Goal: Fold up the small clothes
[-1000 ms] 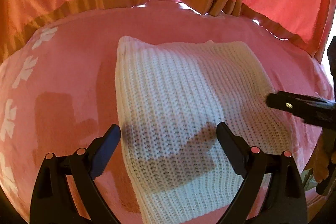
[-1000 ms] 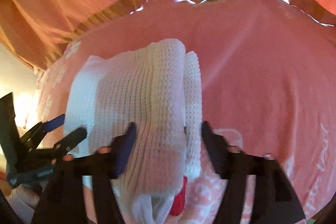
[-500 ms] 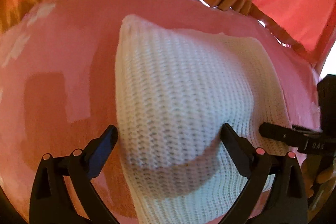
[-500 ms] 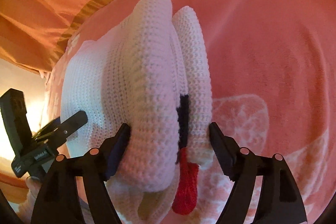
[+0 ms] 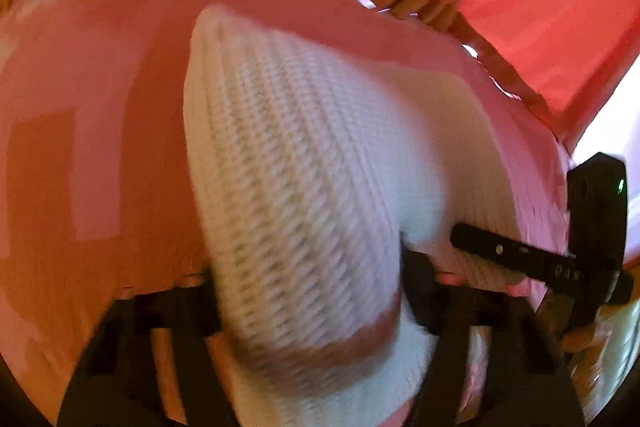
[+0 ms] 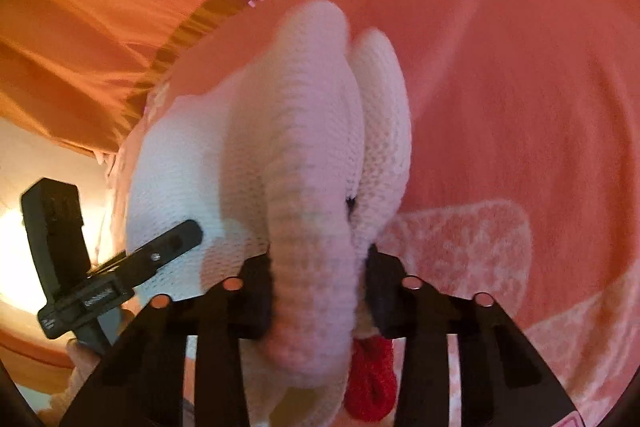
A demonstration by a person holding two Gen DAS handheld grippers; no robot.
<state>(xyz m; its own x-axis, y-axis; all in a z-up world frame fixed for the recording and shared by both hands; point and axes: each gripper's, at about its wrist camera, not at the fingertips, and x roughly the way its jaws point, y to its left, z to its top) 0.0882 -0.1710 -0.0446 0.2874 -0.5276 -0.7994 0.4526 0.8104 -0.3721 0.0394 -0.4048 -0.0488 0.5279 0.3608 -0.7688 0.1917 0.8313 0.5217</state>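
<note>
- Left wrist view: your left gripper jaws just closed, clamping the white knit garment at its near edge on the pink blanket.
- Right gripper also just pinched that garment's folded near edge, so you're ready to lift and fold.

Motion blur smears the white knit; its near end is cut off.

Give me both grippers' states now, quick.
Left gripper: jaws just closing, shut on the white knit garment.
Right gripper: jaws just closing, shut on the same garment.
</note>
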